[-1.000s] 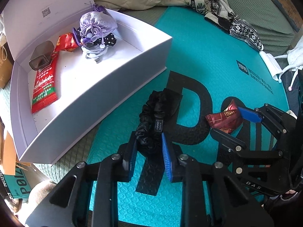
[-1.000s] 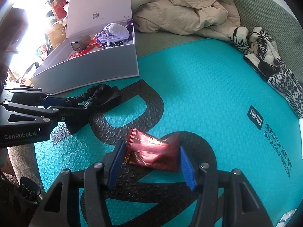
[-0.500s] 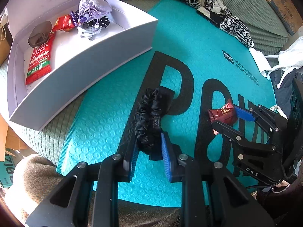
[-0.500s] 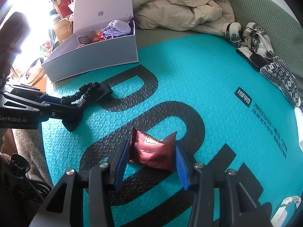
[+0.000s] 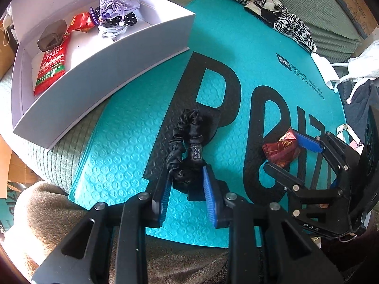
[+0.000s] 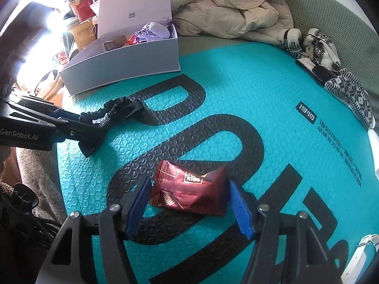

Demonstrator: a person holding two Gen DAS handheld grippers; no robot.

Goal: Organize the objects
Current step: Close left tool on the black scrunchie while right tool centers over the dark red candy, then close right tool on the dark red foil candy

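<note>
Left wrist view: a white gift box (image 5: 113,64) sits at the teal mat's (image 5: 248,37) far-left corner. Mid-mat, the left gripper (image 5: 186,185) pinches the soft black scrunchie (image 5: 187,146); the right gripper's (image 6: 189,203) jaws, just widening, loosely flank the light, crinkly maroon candy packet (image 6: 189,187), likely best held across its middle.

On the mat (image 5: 146,123) I see the scrunchie (image 5: 187,151) lying left of the snack packet (image 6: 189,187), the two well apart. Behind the scrunchie, at the far left edge of the mat, stands the open box (image 5: 113,71). In it lie a pouch (image 5: 116,2), a sachet (image 5: 51,68) and some small things. Far right, beyond the mat, lie the patterned socks (image 6: 341,80), and a jacket (image 6: 232,7) behind.
</note>
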